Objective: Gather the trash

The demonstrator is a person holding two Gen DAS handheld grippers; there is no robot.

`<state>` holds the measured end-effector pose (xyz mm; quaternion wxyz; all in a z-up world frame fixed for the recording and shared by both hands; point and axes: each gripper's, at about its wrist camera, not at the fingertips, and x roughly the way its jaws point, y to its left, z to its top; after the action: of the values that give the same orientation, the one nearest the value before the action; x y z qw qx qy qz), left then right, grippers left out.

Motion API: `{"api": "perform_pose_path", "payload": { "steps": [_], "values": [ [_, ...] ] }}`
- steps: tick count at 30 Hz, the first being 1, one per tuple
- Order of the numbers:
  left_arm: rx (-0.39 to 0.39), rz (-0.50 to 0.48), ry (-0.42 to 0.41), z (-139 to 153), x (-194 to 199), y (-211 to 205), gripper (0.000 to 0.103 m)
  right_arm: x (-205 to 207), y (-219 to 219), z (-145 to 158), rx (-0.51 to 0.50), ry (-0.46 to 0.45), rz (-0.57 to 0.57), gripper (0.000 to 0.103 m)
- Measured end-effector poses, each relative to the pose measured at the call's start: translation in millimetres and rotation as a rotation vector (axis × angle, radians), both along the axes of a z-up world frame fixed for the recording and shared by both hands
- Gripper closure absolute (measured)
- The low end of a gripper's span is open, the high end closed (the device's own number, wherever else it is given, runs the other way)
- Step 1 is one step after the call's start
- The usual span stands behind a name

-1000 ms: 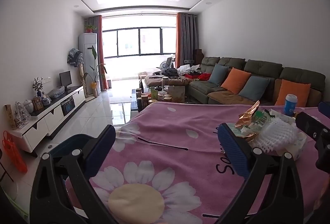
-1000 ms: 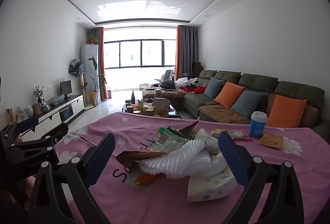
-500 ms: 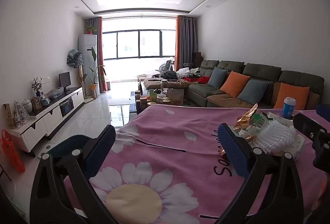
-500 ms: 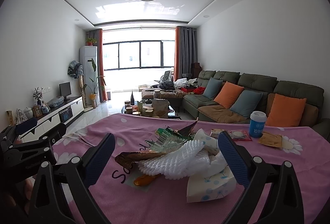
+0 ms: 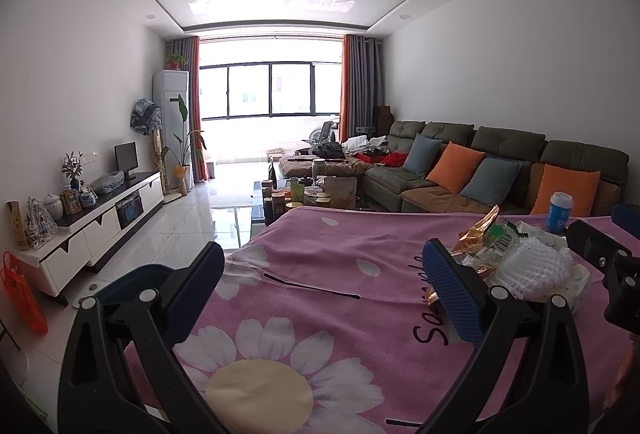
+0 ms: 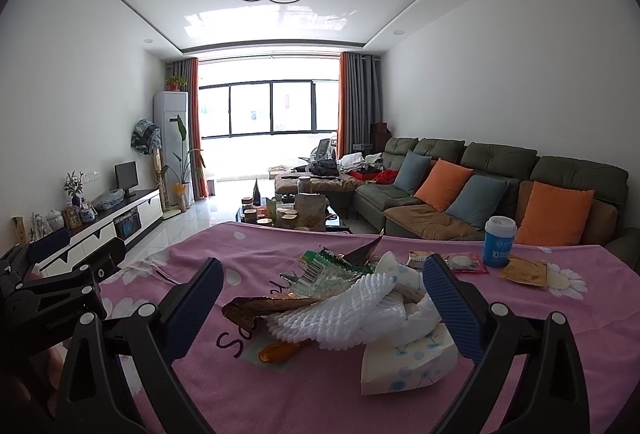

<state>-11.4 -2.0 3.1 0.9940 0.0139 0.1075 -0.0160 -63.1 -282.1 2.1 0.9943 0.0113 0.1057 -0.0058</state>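
A heap of trash lies on the pink flowered tablecloth (image 6: 280, 394): a white foam net (image 6: 344, 310), a brown foil wrapper (image 6: 260, 308), a green barcoded wrapper (image 6: 320, 268) and a tissue pack (image 6: 408, 362). My right gripper (image 6: 322, 274) is open, its fingers standing on either side of the heap just short of it. My left gripper (image 5: 322, 266) is open over bare cloth, with the foam net (image 5: 532, 266) just beyond its right finger. A blue cup (image 6: 498, 242) and two flat packets (image 6: 524, 270) lie farther right.
A dark rounded object (image 5: 132, 278) sits on the floor past the table's left edge, partly hidden by my left finger. Beyond the table are a crowded coffee table (image 6: 288, 214), a sofa with cushions (image 6: 500, 174) and a white TV cabinet (image 5: 100, 222).
The left wrist view has shifted slightly, so the heap sits a little lower in it. The right gripper has hardly moved. Both grippers stay open.
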Motion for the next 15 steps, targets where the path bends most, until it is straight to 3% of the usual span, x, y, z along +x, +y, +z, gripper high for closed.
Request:
{"api": "perform_pose_path", "payload": {
  "steps": [15],
  "values": [
    [0.002,0.004,-0.007,1.6,-1.0,-0.6,0.006,0.5,-1.3,1.5,0.002,-0.006,-0.002,0.007]
  ]
}}
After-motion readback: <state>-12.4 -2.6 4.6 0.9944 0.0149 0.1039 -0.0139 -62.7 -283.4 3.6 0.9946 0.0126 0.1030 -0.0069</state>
